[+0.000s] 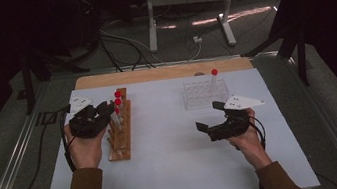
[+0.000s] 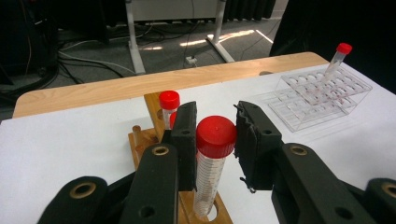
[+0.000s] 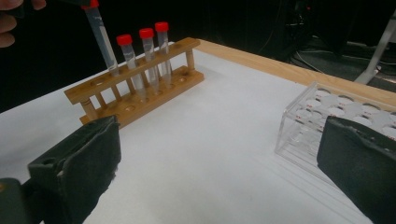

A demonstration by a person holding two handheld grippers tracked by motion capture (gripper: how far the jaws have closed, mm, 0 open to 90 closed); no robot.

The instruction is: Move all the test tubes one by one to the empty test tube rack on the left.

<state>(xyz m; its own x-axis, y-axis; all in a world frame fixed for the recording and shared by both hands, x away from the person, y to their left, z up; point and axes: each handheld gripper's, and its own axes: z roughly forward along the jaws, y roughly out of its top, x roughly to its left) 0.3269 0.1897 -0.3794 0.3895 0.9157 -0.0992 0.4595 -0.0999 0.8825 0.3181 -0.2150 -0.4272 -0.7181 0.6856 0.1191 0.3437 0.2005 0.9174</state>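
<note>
A white table [image 1: 178,174] fills the high view, with a person's two forearms coming in from the bottom edge, a black gripper in each hand.

At the left stands a wooden rack [image 1: 120,132], its long side running away from the person. It holds tubes with red caps. The left gripper [image 1: 106,110] sits at the rack, and its jaws pinch one tube [image 2: 211,172] just under its red cap [image 2: 215,135] – in the left gripper view the cap shows between the two black pads, the left pad against it, the right pad at its edge. The tube's lower end is in a hole of the rack's top bar. From the right gripper view this tube leans, tilted away from the three upright tubes [image 3: 148,56] that stand in a row farther along the rack.

The middle of the table is bare white surface.

Right of centre, the right gripper [image 1: 210,116] hovers low over the table, apart from everything. Its jaws are spread wide with nothing between them – in the right gripper view one pad stands at each side, with the table showing between.

Beyond it, near the far edge, sits a clear rack [image 1: 205,94] of many holes. One red-capped tube [image 1: 213,81] stands in it, leaning slightly.
</note>
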